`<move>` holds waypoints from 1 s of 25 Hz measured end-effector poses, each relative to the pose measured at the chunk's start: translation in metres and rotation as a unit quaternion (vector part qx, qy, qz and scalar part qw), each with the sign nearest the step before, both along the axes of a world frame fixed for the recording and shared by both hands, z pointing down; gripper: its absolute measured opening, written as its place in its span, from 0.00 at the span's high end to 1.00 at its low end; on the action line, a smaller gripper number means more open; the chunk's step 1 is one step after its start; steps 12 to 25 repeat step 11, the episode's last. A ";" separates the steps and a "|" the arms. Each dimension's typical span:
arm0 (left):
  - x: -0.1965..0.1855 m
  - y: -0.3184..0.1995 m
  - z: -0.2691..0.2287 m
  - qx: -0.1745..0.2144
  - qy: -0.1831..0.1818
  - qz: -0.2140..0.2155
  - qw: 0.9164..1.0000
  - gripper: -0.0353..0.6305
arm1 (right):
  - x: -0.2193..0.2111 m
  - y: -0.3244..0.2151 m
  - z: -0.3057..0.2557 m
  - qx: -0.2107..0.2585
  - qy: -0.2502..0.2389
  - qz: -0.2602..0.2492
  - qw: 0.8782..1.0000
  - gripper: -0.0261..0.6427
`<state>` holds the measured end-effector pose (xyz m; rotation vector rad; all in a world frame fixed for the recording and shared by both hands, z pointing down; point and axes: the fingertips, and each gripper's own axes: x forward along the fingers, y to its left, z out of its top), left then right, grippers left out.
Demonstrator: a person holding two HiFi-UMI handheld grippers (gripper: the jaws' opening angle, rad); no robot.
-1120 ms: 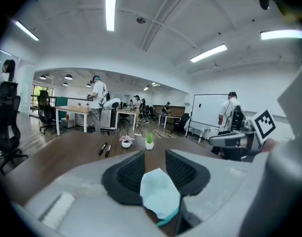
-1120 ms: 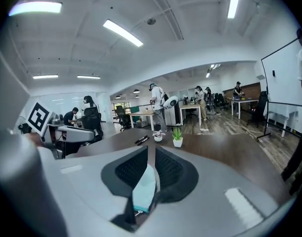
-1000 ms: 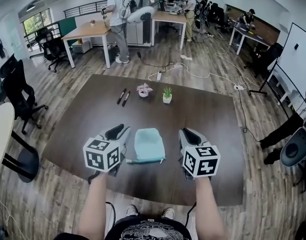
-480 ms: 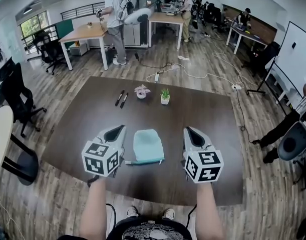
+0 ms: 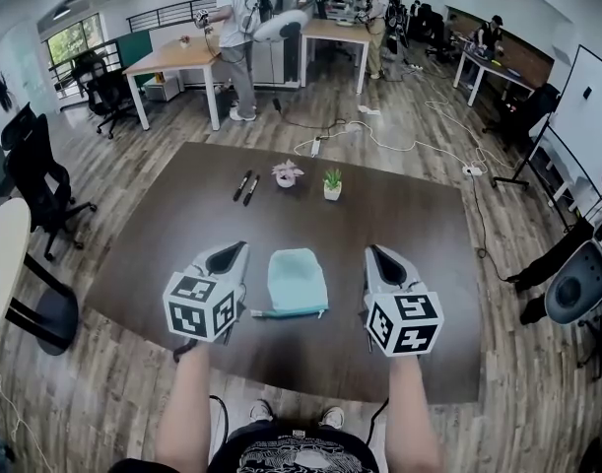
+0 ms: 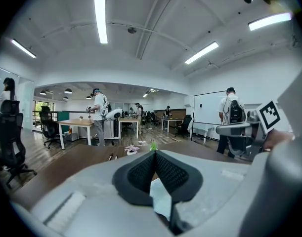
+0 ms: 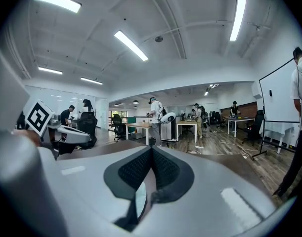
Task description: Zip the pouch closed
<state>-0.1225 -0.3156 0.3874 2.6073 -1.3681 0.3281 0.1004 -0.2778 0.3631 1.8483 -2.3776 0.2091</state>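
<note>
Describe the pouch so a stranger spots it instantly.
On the big dark brown table, near its front edge, lies a soft light-blue fabric pouch. It alone is blue, and bigger than the small potted plants and black pens behind it.

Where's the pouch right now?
Head view: the light blue pouch lies on the brown table near its front edge, between the left gripper and right gripper.

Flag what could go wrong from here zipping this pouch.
Shut beside the pouch, the left gripper and right gripper hold nothing; the left's jaws have just closed empty. Both must reopen first. The pouch lies loose on the table: pulling its zipper unpinned would likely drag it. The zipper's near-left end is small, easy to miss.
</note>
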 end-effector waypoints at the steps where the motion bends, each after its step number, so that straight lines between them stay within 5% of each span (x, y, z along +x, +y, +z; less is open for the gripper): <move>1: 0.000 0.000 0.001 -0.001 -0.001 0.000 1.000 0.94 | 0.000 0.000 0.000 0.000 0.000 -0.001 1.000 0.96; 25: 0.005 0.001 0.005 -0.005 -0.003 0.004 1.000 0.94 | 0.001 -0.001 0.001 -0.001 -0.003 -0.001 1.000 0.96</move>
